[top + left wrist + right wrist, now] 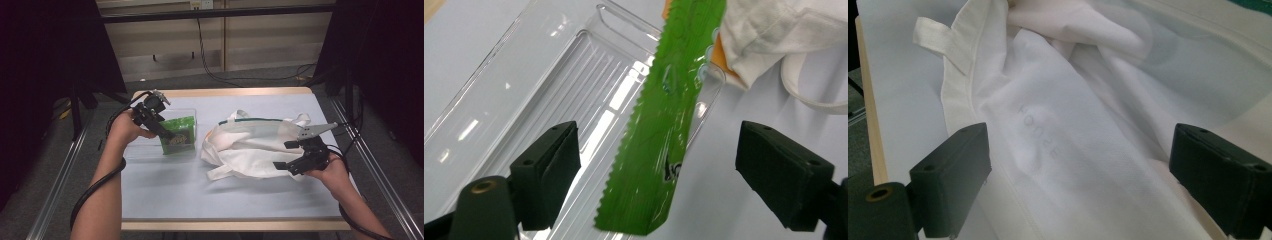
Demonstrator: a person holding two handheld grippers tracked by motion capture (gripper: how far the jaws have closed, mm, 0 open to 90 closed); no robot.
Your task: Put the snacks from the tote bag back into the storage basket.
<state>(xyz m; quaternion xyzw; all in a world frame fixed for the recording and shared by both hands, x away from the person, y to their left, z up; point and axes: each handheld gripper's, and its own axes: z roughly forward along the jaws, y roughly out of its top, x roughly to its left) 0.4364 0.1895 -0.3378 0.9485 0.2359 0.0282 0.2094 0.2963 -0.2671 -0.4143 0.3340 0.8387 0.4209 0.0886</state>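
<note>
A green snack packet (179, 134) leans in a clear plastic tray (192, 116) at the table's left. My left gripper (167, 132) is at the packet's left edge. In the left gripper view the packet (664, 140) stands edge-on between the open jaws, touching neither pad, with the tray (539, 90) behind it. A crumpled white tote bag (250, 145) lies at centre right. My right gripper (285, 155) is open at the bag's right end. In the right gripper view, the bag's cloth (1073, 125) lies between and under the spread jaws of that gripper (1085, 182).
The pale blue table top (175, 190) has bare room in front of the tray and bag. Bag handles (222, 172) trail toward the front. Metal rails (55, 185) run along both table sides, and cables (210, 65) lie on the floor behind.
</note>
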